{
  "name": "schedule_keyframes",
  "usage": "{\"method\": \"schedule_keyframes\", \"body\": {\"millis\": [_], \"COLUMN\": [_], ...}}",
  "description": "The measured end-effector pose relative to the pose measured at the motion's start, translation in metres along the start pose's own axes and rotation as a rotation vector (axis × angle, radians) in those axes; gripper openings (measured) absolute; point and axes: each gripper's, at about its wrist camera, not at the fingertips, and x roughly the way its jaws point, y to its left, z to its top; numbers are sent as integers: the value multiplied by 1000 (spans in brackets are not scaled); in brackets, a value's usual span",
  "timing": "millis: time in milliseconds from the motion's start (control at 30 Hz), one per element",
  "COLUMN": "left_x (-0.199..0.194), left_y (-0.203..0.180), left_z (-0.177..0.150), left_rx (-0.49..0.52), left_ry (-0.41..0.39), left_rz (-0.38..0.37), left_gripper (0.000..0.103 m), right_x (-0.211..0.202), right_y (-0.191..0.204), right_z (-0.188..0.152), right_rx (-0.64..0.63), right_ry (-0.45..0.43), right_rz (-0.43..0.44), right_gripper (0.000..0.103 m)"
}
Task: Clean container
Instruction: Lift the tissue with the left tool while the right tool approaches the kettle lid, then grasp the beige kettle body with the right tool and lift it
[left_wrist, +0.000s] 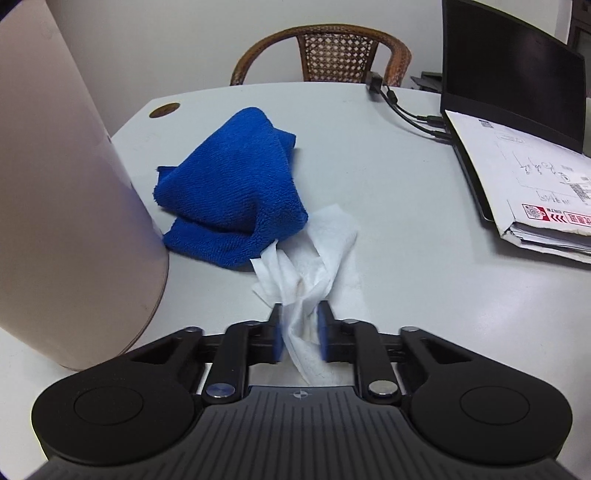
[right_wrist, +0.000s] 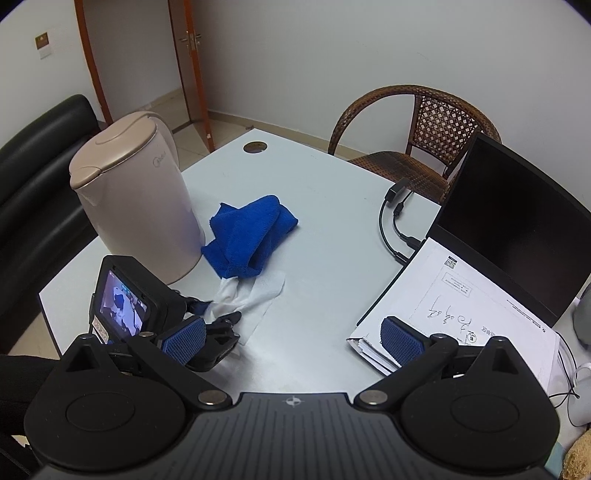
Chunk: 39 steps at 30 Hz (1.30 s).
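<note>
White wet wipe (left_wrist: 314, 258) clamped in left gripper (left_wrist: 300, 328), trailing on grey table (left_wrist: 406, 221) against blue cloth (left_wrist: 236, 192). Beige kettle (right_wrist: 136, 195) stands just left of cloth, near table's left edge. Right gripper (right_wrist: 291, 338) spread wide, empty, over bare tabletop.

Kettle (right_wrist: 136, 206): a faint grey brand mark sits high on the side wall near the handle, too small to read. Envelope (left_wrist: 524, 177) lying on the laptop (left_wrist: 513, 74): handwritten characters, printed label boxes, QR codes and a red-and-white sticker (characters not legible in either view). No other text resolves.
</note>
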Motion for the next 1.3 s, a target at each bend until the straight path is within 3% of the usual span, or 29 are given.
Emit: {"method": "schedule_keyframes", "body": {"millis": [333, 733, 867, 1100, 1300], "left_x": [-51, -159, -190, -214, -214], "left_y": [30, 80, 98, 130, 156], "left_z": [-2, -25, -32, -38, -33], "left_rx": [-111, -312, -372, -423, -442], "left_ry": [-55, -149, -188, -230, -235], "left_rz": [-14, 113, 173, 230, 234], "left_gripper": [9, 10, 10, 10, 10], "right_x": [1, 18, 38, 68, 90], "right_y": [18, 61, 80, 128, 158], "right_z": [17, 65, 90, 126, 151], "right_rx": [-37, -137, -152, -219, -242], "right_ry": [-32, -68, -47, -21, 1], "right_rz": [56, 196, 279, 318, 305], "right_gripper": [103, 101, 90, 67, 68]}}
